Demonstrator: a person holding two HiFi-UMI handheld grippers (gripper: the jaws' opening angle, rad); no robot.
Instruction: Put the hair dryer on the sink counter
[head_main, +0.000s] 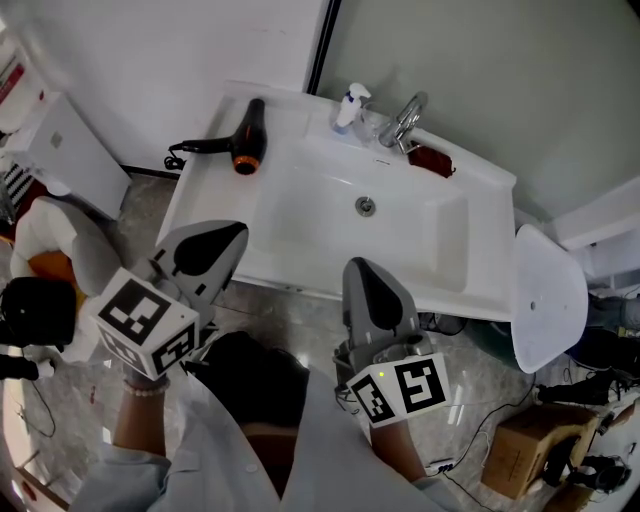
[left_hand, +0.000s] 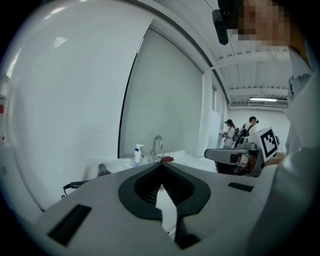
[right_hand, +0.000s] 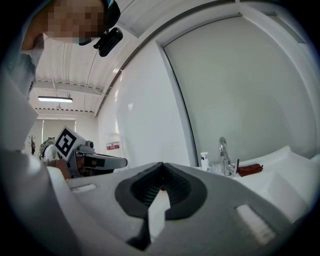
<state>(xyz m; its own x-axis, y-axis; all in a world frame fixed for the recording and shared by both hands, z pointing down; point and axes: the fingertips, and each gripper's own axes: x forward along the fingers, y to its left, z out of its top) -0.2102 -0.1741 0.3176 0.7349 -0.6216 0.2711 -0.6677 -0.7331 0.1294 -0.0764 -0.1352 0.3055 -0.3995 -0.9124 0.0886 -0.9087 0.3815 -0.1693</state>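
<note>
On the left end of the sink counter, the hair dryer lies flat, barrel pointing toward the person. The left gripper is nearer than the right gripper. Both pairs of jaws are closed together, holding nothing.

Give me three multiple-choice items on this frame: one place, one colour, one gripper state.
1. Where is the hair dryer?
A) in the basin
B) on the counter, left of the basin
C) on the floor

2. What colour is the hair dryer's near end?
A) orange
B) blue
C) green

3. What state are the left gripper and right gripper in?
A) both shut, empty
B) both open
C) left shut on the hair dryer

Answers:
1. B: it lies on the counter beside the basin.
2. A: the head view shows an orange end.
3. A: each gripper view shows closed jaws with nothing between them.
</note>
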